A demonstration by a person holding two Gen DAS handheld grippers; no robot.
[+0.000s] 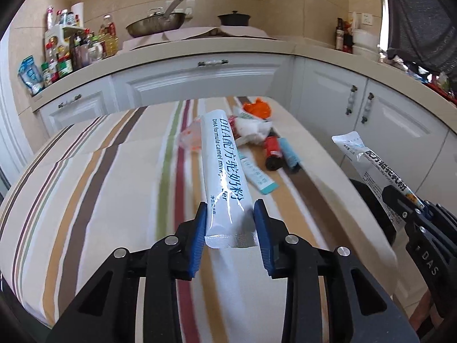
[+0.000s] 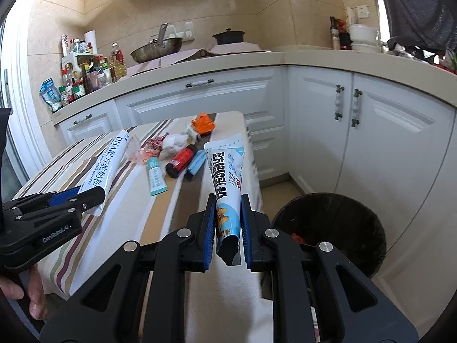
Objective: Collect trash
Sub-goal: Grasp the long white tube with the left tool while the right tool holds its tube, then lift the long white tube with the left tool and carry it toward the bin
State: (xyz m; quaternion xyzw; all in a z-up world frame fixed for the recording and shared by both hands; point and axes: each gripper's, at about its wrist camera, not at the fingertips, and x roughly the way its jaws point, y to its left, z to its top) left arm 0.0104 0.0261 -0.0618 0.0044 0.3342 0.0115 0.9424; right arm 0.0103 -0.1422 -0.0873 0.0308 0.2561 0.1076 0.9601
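Observation:
A long white milk powder sachet (image 1: pixel 220 154) is held above the striped tablecloth (image 1: pixel 100 185) with my left gripper (image 1: pixel 230 217) shut on its lower end. A second sachet, white and blue (image 2: pixel 225 171), is pinched near its bottom by my shut right gripper (image 2: pixel 227 208) at the table's right edge. More trash lies at the far end of the table: a red bottle (image 2: pixel 181 161), a blue wrapper (image 2: pixel 195 165), a teal sachet (image 2: pixel 155 175), crumpled tissue (image 2: pixel 174 141) and an orange wrapper (image 2: pixel 202 123). In the right wrist view the left gripper (image 2: pixel 85 197) sits at the left.
A black bin (image 2: pixel 337 225) lined with a bag stands on the floor right of the table, below my right gripper. White cabinets (image 2: pixel 314 131) and a counter with a wok (image 2: pixel 157 48), a pot and several bottles lie behind. A person's hand (image 2: pixel 17 288) shows at the lower left.

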